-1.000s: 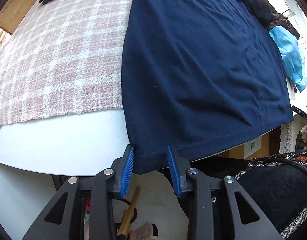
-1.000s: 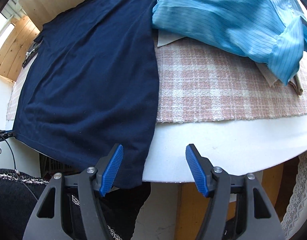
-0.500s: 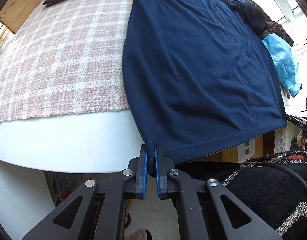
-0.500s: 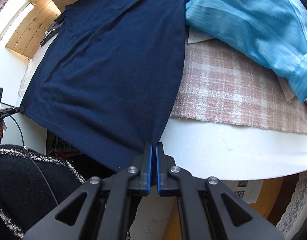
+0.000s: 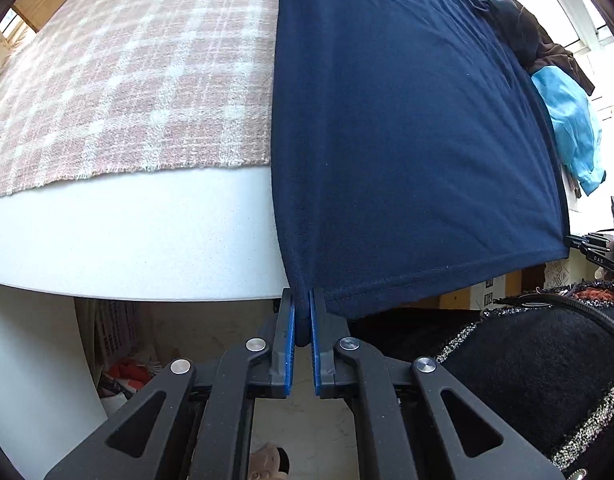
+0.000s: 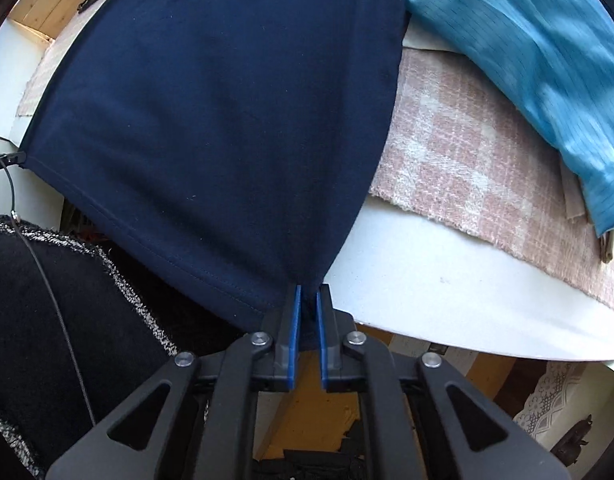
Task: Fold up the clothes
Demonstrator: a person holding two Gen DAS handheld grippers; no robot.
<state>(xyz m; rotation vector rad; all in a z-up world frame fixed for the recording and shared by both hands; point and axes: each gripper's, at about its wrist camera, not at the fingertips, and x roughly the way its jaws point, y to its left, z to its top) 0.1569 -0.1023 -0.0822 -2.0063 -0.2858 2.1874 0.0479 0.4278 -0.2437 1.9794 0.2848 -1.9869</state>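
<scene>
A navy blue T-shirt (image 5: 407,120) lies flat on a pink plaid cloth (image 5: 127,80) over a white round table (image 5: 127,240), its hem hanging past the near edge. My left gripper (image 5: 302,300) is shut on the hem's left corner. In the right wrist view the same T-shirt (image 6: 227,100) spreads away from me, and my right gripper (image 6: 307,296) is shut on the hem's right corner, just off the table edge (image 6: 447,292). The fabric is pulled taut between both corners.
A light blue shirt (image 6: 527,60) lies heaped on the plaid cloth (image 6: 447,140) to the right of the T-shirt, seen too as a light blue shirt (image 5: 571,128) beside dark clothes (image 5: 527,28). A person's black sweater (image 5: 527,380) is close at the hem side.
Both grippers went from open beside the hem corners to shut on them. The hem has since been drawn towards me and the fabric has tightened.
</scene>
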